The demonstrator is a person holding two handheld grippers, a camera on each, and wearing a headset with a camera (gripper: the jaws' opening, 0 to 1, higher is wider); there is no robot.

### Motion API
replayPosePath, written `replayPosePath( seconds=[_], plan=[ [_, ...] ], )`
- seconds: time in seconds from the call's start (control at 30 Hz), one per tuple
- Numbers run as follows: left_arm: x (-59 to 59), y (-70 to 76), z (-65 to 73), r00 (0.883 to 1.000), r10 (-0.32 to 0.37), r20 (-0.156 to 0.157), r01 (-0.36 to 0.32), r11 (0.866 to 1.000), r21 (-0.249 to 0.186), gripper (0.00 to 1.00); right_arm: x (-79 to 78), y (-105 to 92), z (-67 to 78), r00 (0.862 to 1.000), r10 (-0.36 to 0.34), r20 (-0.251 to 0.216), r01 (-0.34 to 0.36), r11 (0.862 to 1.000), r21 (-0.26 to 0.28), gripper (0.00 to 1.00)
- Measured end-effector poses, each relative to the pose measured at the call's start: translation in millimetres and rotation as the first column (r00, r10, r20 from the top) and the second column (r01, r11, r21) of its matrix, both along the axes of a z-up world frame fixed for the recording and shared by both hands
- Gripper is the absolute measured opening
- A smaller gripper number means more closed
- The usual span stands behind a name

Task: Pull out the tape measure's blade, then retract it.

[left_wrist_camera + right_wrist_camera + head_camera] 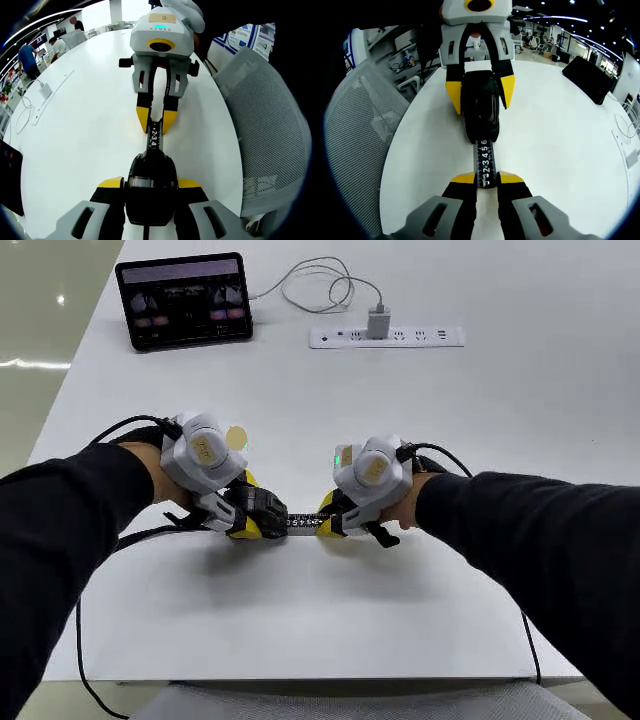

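In the head view, a black tape measure case [268, 512] is held clamped between the yellow-tipped jaws of the left gripper [247, 508], over a white table [300, 610] and towards its near edge. A short length of blade [303, 523] is drawn out of the case, and its end is pinched by the right gripper [327, 519]. The two grippers are set near each other, nose to nose. At the far side of the table a tablet [185, 300] is propped up with its screen lit. A power strip [420, 337] is laid near it, with a charger [379, 322] plugged in and a white cable [320, 285] looped behind.

In the left gripper view, the case is gripped on both sides by the jaws rising from the bottom. The blade is stretched straight ahead with printed numbers showing, and its tip is nipped between the jaws of the right gripper opposite. A mesh chair [260, 130] is seen just off the table's edge.

In the right gripper view, the jaws are pressed together on the blade's end. The numbers up to 6 can be read between them and the case. Whether the case is touching the table cannot be told.
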State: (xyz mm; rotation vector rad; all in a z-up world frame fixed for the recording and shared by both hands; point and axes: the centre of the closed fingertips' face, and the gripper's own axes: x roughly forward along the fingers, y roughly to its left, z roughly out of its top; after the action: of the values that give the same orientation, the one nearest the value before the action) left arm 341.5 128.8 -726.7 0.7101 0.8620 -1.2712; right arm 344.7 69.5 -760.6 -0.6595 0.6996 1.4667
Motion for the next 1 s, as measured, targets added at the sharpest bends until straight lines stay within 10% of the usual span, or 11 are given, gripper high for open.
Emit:
replayPosePath(
  seconds=[1.0],
  plan=[
    [-0.6,-0.8,0.7,1.000,0.014,0.003,-0.014,1.000,-0.015,0.34,-0.1,-15.4,0.9,1.000,-0.018,0.012,0.018,1.000,-0.016,0.11]
  ],
)
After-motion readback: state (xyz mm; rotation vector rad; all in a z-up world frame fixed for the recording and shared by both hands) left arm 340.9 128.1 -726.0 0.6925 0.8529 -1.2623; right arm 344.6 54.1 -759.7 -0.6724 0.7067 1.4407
